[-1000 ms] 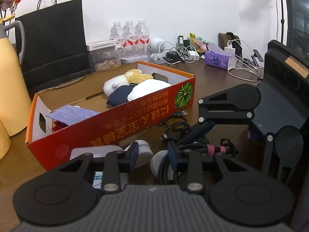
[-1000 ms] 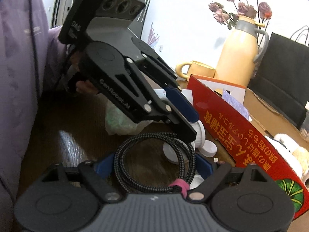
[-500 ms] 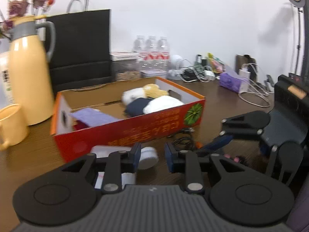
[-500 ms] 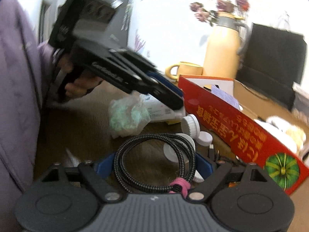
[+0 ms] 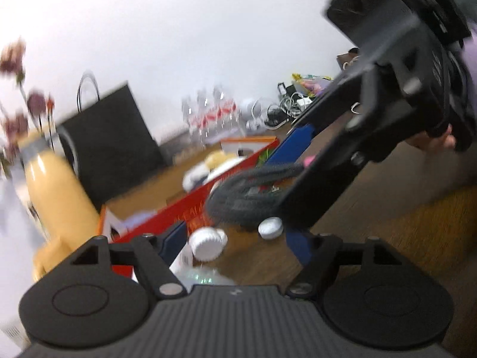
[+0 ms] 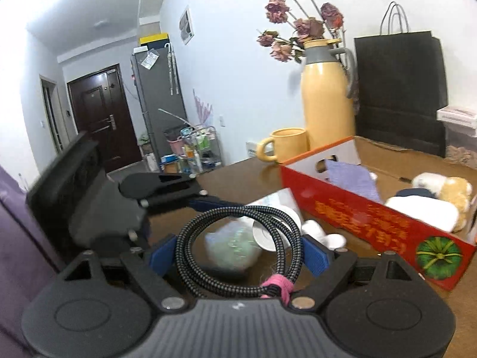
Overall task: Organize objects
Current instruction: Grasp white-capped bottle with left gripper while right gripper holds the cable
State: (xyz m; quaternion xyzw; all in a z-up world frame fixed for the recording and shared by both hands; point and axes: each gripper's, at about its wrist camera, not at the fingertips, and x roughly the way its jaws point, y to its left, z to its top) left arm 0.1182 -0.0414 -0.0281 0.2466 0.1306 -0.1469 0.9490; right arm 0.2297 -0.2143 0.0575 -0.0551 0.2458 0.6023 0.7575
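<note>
Right claw (image 6: 238, 252): closed on a coiled braided cable (image 6: 238, 238), the loop pinched between my blue pads, a pink tie at its near end; I held it above the bench (image 6: 238, 182), short of the red cardboard box (image 6: 372, 211). Left claw (image 5: 235, 243): jaws apart and holding nothing, tilted over the loose items beside the box; that view was blurred, so finer detail could not be read. Task progress, by my judgement: partly done. Already in the box were a purple cloth (image 6: 351, 179) at the near end and a cluster of soft items at the far end, namely a white bundle (image 6: 423, 213), a dark one partly hidden behind it, and a yellow-and-white plush (image 6: 447, 188); the middle of the box floor showed bare cardboard. Outstanding on the bench, outside the box: a white ribbed cap (image 5: 207, 243), a smaller white cap (image 5: 270, 228), a pale green crumpled bag (image 6: 232, 246), a white dish (image 6: 277, 226) and a white carton lying against the box wall. The cable looked to be the next entry for the box. Other containers: yellow mug (image 6: 286, 144), contents not visible; yellow thermos jug (image 6: 326, 98) with dried roses showing at its top; black paper bag (image 6: 399, 89), contents not visible.
</note>
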